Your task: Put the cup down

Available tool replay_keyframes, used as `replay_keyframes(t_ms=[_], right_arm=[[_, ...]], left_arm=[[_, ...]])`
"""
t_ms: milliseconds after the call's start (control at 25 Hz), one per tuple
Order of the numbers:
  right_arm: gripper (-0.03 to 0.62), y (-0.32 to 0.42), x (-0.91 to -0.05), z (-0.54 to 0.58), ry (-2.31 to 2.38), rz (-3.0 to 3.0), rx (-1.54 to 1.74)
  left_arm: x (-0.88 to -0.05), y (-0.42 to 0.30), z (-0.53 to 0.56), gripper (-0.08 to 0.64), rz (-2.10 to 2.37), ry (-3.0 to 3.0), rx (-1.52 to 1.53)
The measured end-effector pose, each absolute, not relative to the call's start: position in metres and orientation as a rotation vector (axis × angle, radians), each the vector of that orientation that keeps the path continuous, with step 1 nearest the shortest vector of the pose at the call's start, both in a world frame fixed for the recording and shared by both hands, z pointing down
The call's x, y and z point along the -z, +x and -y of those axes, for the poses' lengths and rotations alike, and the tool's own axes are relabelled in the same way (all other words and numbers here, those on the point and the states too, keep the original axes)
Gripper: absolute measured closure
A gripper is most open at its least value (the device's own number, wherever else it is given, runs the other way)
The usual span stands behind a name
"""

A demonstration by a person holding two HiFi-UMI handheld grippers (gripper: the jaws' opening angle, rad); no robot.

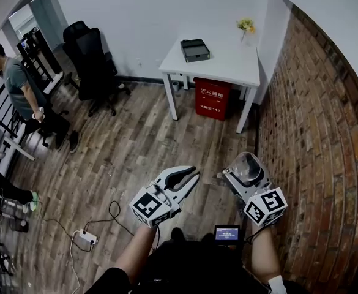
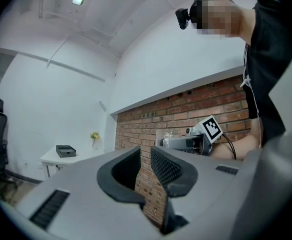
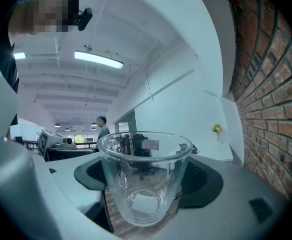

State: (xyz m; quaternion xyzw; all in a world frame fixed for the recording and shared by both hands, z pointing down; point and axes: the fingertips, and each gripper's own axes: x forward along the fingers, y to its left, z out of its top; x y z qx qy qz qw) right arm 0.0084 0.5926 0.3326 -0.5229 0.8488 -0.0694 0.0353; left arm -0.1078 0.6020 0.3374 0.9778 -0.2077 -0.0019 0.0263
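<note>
A clear glass cup (image 3: 145,181) stands upright between the two dark pads of my right gripper (image 3: 146,178), which is shut on it. In the head view the cup (image 1: 247,166) and the right gripper (image 1: 242,171) hang above the wooden floor, close to the brick wall. My left gripper (image 1: 190,177) is held beside it to the left, shut with nothing in it. Its own view shows the ribbed pads (image 2: 164,167) nearly together and the right gripper (image 2: 191,141) beyond them. The white table (image 1: 231,65) stands well ahead.
On the table sit a black box (image 1: 194,49) and a small vase of flowers (image 1: 246,25); a red box (image 1: 212,98) is under it. The brick wall (image 1: 316,133) runs along the right. A black office chair (image 1: 92,59), a person (image 1: 18,83) and a power strip (image 1: 87,236) are to the left.
</note>
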Motion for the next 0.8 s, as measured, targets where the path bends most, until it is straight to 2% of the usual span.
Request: replay_keyframes(t_ms=[480, 800], right_arm=[[0.183, 0.037, -0.344, -0.586, -1.568, -2.647, 0.228], [0.183, 0.045, -0.350, -0.549, -1.570, -2.645, 0.227]], left_arm=[[-0.348, -0.077, -0.603, 0.491, 0.686, 3.007, 0.046], [-0.358, -0.071, -0.559, 0.491, 0.679, 3.006, 0.066]])
